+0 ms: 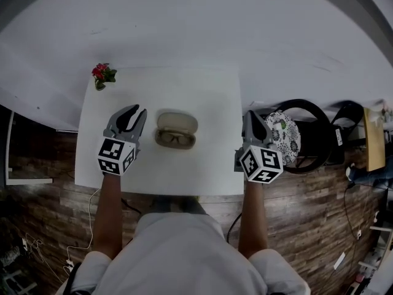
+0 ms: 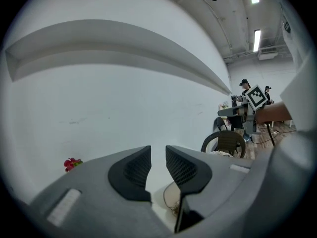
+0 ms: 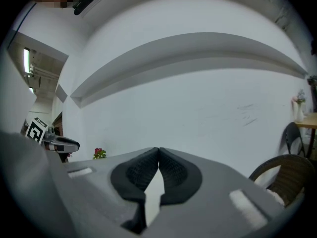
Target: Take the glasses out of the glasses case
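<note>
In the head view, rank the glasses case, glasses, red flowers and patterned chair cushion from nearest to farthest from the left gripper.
1. glasses case and glasses, just right of the left gripper; too close to call.
2. red flowers, at the far left corner of the table.
3. patterned chair cushion, beyond its right edge.

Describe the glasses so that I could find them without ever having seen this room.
Find the white table, which has a red flower at its far left corner. Near its middle lies a pale oval case, and the glasses sit at its near side. They alone are dark-rimmed, with two lenses.
</note>
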Motion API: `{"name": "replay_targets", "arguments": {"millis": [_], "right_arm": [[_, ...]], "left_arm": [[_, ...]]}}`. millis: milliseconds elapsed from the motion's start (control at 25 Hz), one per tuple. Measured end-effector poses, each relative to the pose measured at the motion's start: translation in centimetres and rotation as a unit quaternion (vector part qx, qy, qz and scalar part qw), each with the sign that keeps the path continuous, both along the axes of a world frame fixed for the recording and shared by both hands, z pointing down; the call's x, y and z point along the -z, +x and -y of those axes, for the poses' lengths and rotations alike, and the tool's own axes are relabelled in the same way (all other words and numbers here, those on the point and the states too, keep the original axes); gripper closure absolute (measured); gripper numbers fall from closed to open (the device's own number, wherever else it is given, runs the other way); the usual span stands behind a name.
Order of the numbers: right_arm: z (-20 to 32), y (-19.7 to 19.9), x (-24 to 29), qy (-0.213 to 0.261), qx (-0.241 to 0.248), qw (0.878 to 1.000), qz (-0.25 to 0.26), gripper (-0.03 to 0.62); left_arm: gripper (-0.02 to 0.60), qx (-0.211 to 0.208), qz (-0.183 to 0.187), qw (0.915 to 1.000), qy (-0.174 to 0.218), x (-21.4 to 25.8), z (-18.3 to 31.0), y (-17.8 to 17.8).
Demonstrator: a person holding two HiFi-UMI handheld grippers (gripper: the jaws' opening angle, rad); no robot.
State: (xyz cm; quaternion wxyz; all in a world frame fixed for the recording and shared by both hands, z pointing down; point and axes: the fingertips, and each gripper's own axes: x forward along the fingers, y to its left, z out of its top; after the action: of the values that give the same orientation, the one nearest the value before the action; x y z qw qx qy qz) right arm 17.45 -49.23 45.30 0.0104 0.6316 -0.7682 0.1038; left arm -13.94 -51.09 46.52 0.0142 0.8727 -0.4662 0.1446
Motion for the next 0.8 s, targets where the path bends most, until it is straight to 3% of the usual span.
{"name": "replay_targets", "arguments": {"millis": [440,680,800], "right_arm": [[1.1,-1.1,-1.7,-0.015,-0.021,1.0,0.002,0.591],[1.4,-0.8,-2.4,-0.019,-0.029,0.999,-0.004,0.591],[1.5,-0.5,-2.8,-0.022,-0.032,0.999,-0.004,0.591]], "left_arm": [[0.48,-0.084,0.049,0.9948,-0.03,-2.3,2.1,1.4],[0.48,-0.15,0.086,0.9839,-0.045,-3.7,2.5,3.9],[0.48,-0.193,0.123,0.9719,-0.055,-4.8,2.4,5.3]]}}
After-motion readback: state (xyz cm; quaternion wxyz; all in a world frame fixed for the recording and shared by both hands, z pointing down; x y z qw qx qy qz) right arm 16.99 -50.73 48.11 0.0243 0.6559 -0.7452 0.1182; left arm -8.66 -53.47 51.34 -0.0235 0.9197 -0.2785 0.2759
